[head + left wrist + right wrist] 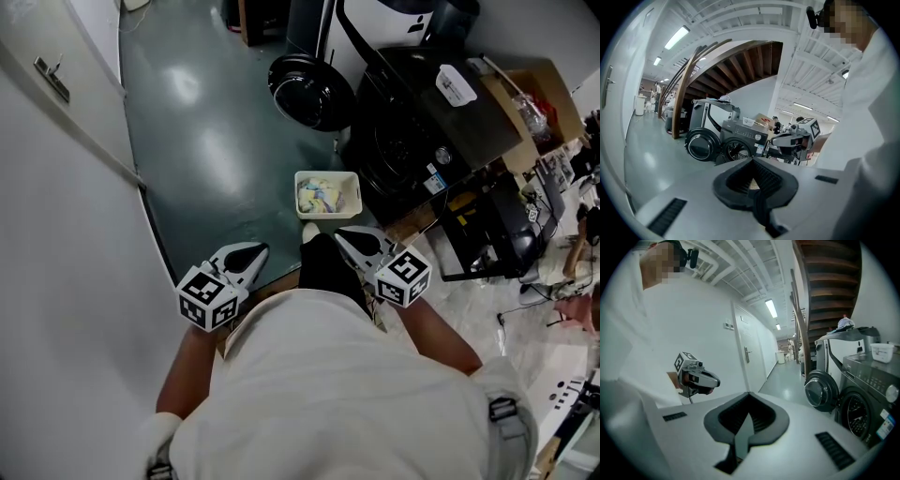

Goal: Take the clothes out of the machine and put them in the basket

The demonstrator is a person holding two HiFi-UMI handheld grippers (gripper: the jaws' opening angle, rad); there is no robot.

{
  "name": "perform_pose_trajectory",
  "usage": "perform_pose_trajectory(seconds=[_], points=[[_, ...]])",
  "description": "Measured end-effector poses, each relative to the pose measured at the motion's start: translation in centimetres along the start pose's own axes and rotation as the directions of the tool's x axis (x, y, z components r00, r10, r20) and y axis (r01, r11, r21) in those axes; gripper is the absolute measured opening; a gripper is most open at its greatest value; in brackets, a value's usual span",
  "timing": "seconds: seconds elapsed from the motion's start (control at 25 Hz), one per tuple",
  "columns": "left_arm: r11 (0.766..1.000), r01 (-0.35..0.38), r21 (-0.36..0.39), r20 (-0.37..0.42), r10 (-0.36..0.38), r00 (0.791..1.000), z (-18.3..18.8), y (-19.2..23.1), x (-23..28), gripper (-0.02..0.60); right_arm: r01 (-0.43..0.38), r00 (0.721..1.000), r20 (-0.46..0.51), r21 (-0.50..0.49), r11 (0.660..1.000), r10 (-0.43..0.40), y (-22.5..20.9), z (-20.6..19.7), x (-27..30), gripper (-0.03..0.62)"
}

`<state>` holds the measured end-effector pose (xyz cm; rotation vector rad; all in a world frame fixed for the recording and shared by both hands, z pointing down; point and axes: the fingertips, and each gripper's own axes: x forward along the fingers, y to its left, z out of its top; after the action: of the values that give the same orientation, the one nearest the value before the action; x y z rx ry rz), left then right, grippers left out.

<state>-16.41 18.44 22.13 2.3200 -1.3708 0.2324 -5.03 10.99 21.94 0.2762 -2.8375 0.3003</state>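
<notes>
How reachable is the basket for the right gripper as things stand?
Probably reachable. The basket stands on the floor just ahead of the right gripper, its top open, with nothing between them. The gripper is shut and empty, so it would need lowering and opening.

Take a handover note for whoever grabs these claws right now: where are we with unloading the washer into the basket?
Left claw: shut, empty, held close to the body.
Right claw: shut, empty, also close to the body.
Basket: on the floor just ahead, beside the dark washing machine.
Machine door: swung open.
Done: light-coloured clothes already lie in the basket.
Left: these views don't show the inside of the drum, so check it. If anything remains, move it to the basket.
</notes>
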Motion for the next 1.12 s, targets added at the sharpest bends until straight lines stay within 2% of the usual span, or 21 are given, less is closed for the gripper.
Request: perform_pose_trajectory(seconds=[0.36,1.12], points=[[1.000,0.016,0.005,-0.007,-0.016,1.000,-0.3,-0.1,0.3,-0.005,0.014,1.000,0.008,0.004,1.000,-0.014,0.2,-0.3,-0.2,0.004],[1.000,0.010,-0.007,0.002,-0.010,1.000,0.1,1.1,0.4,-0.005,-0.013,1.000,-0.010,-0.020,1.000,0.013,-0.3,0.5,1.8,0.003]])
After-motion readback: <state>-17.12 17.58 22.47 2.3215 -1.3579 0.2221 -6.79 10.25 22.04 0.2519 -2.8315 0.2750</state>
